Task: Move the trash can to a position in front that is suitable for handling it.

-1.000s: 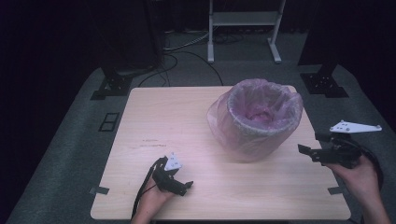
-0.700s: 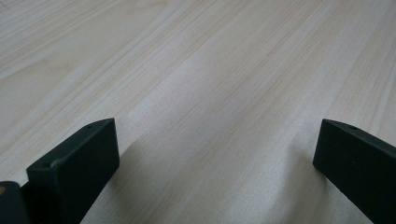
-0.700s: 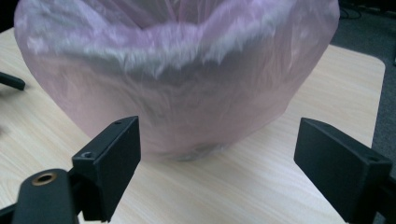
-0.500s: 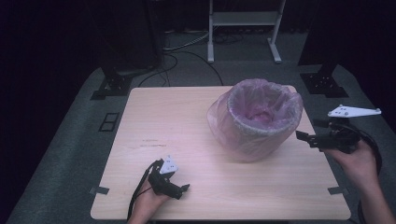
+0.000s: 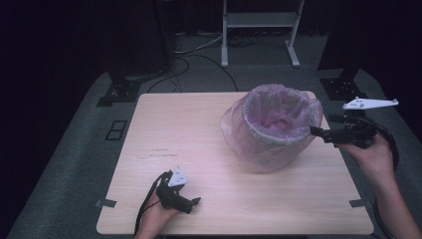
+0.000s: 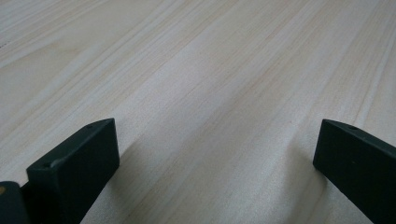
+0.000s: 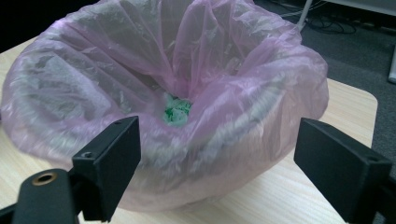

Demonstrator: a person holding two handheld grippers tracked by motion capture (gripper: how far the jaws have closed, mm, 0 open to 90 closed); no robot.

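Note:
A round bin lined with a pink plastic bag (image 5: 272, 128) stands on the right half of the wooden table (image 5: 189, 129). In the right gripper view the bag (image 7: 154, 79) sags inward over something green (image 7: 176, 111) at the bottom. My right gripper (image 5: 316, 132) is held open at the bin's right rim, its jaws wide apart and pointing at the bag (image 7: 217, 154). My left gripper (image 5: 194, 203) rests low near the table's front edge, open, with bare wood between its jaws (image 6: 215, 154).
A white metal stand (image 5: 259, 30) and cables lie on the dark floor behind the table. Black stand bases (image 5: 117, 92) sit at the table's back left and back right corners. Tape tabs mark the front corners (image 5: 105, 203).
My right gripper has moved up and left, from off the table's right edge to the bin's rim. The left gripper has stayed in place.

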